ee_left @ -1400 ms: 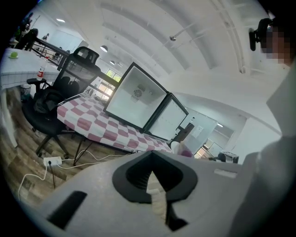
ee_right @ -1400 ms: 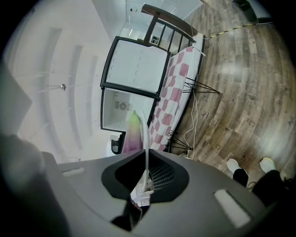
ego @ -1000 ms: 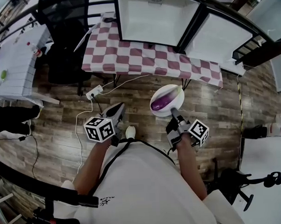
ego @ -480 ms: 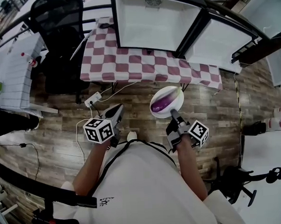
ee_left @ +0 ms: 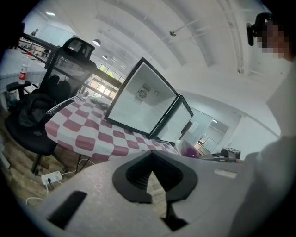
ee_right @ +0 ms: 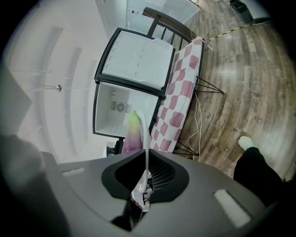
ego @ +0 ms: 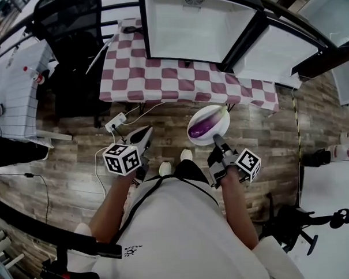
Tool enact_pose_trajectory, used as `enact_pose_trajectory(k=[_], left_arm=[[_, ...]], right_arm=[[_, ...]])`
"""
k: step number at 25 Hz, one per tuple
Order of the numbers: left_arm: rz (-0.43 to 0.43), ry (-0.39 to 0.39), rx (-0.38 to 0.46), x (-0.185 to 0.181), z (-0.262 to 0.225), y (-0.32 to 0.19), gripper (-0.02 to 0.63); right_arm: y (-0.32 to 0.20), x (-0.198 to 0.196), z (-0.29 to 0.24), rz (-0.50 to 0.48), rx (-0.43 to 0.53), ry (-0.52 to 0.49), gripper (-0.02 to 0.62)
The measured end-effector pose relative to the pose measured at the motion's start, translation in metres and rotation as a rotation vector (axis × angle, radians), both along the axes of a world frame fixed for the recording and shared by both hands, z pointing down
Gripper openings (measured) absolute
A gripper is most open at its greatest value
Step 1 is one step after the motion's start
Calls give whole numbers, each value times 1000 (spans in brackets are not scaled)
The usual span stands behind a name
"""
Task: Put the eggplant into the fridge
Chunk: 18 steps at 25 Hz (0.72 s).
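From the head view I look steeply down on my own white-shirted torso and two outstretched arms above a wood-plank floor (ego: 267, 138). My right gripper (ego: 216, 141) is clamped on the near rim of a round white plate (ego: 221, 118). The eggplant (ego: 204, 126), glossy purple with a pale green end, lies on that plate. In the right gripper view the plate's rim runs edge-on between the two dark pads, which press on it from both sides, and the eggplant rises just beyond them. The plate hangs over the floor, just in front of a table draped in a red-and-white checked cloth (ego: 160, 79), and short of the fridge (ego: 198, 25). The fridge is a small white-lined box with a dark frame sitting on the cloth, its door (ego: 274, 53) swung open to the right. My left gripper (ego: 144, 133) is to the lower left of the plate and apart from it, pointing toward the table. In the left gripper view its jaws are drawn nearly together, with only a thin sliver of floor showing between them, and they hold nothing. A black office chair (ego: 72, 48) stands left of the table. A white power strip (ego: 117, 118) with its cord lies on the floor near the left gripper's tip.
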<state>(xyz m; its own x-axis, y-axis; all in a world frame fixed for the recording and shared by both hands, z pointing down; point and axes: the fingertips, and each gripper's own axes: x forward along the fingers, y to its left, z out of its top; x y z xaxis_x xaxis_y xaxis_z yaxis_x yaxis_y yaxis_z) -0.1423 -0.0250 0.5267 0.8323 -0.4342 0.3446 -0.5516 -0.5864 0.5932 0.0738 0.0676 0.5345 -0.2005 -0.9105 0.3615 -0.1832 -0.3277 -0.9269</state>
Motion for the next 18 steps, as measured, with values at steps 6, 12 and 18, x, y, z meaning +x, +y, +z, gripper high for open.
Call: enact_pose_trajectory(k=[6,12,18], left_arm=[[-5,-9,-6,9,3,-12,0],[-30,-12,-4,24,3,-39,0],[-50,-8,13,49,-4,-81,0]], right_arm=[[-20,9,1,-14,-2,-4,26],[-54,22,4,-43,-5,-10,26],[-102,38,-2,-77,3,-20,26]])
